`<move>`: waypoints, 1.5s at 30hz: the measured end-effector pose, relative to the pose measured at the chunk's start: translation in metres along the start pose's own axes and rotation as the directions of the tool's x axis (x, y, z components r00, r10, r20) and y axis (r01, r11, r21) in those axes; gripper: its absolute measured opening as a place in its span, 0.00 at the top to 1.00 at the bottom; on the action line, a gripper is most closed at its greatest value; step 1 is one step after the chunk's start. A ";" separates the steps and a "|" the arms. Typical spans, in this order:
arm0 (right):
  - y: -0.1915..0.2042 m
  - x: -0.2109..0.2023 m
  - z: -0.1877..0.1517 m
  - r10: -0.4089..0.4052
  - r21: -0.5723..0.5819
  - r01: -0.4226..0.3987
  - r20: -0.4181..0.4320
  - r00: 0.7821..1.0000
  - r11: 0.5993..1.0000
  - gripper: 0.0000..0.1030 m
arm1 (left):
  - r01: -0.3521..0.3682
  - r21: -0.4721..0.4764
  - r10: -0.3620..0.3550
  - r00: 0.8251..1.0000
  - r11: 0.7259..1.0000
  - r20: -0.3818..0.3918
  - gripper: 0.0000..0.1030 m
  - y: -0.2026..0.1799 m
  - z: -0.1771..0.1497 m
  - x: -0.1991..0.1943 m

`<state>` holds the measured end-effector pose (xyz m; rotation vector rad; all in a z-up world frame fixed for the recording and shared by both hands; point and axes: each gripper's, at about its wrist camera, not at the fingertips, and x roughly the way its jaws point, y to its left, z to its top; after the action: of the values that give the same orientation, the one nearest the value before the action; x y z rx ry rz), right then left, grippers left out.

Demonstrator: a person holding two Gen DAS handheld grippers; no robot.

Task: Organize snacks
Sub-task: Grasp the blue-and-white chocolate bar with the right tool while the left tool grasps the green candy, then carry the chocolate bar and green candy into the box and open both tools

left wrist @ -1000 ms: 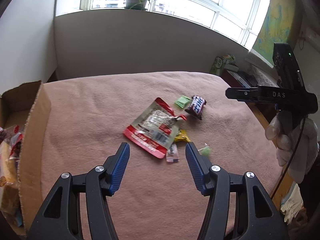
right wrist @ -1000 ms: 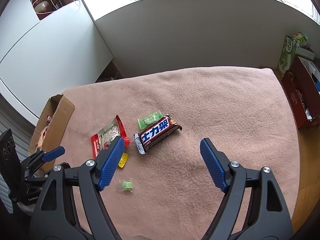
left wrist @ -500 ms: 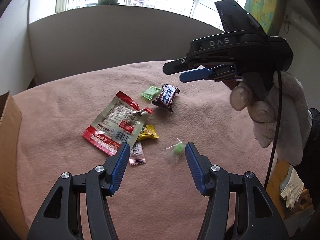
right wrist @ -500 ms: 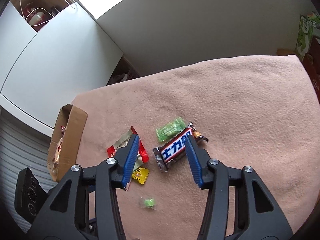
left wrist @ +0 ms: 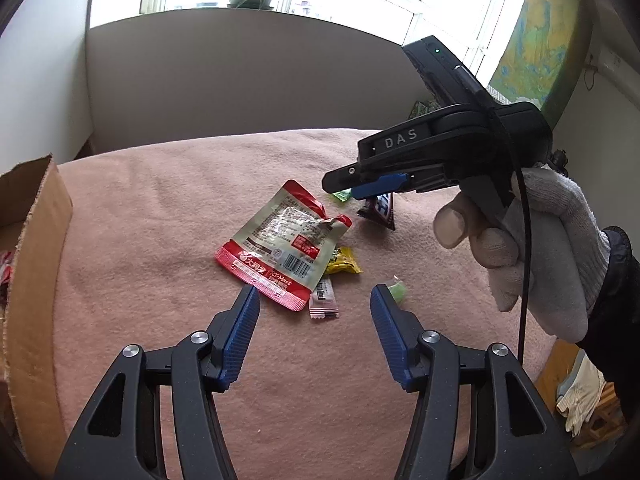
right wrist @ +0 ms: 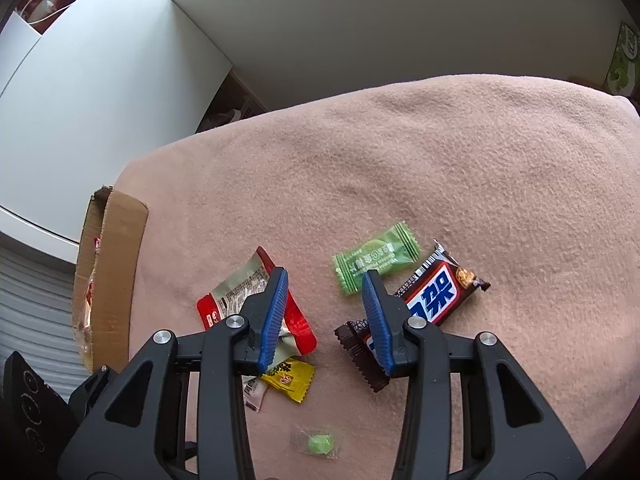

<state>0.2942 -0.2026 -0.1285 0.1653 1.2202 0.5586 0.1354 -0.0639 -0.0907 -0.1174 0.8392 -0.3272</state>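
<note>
Snacks [right wrist: 434,296] lie on the blanket [right wrist: 440,152] beneath the right gripper [right wrist: 326,276], jaws just closing, seemingly empty.

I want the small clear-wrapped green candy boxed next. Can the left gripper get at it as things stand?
Probably yes. The green candy lies alone on the blanket, just beyond the open left gripper, by its right finger. The right gripper is farther back.

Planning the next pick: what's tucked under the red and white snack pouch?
The yellow candy packet and pink-striped sachet poke out from under the red and white snack pouch; anything further underneath is hidden.
</note>
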 end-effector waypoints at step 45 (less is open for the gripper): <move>-0.027 -0.022 -0.028 -0.222 -0.190 0.235 0.091 0.971 0.953 0.54 | 0.085 0.302 -0.043 0.989 0.950 -0.144 0.79 -0.075 0.010 0.095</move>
<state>0.2717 -0.2418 -0.1312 -0.1255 1.0917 0.4650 0.1840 -0.1659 -0.1339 0.1708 0.9100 -0.5276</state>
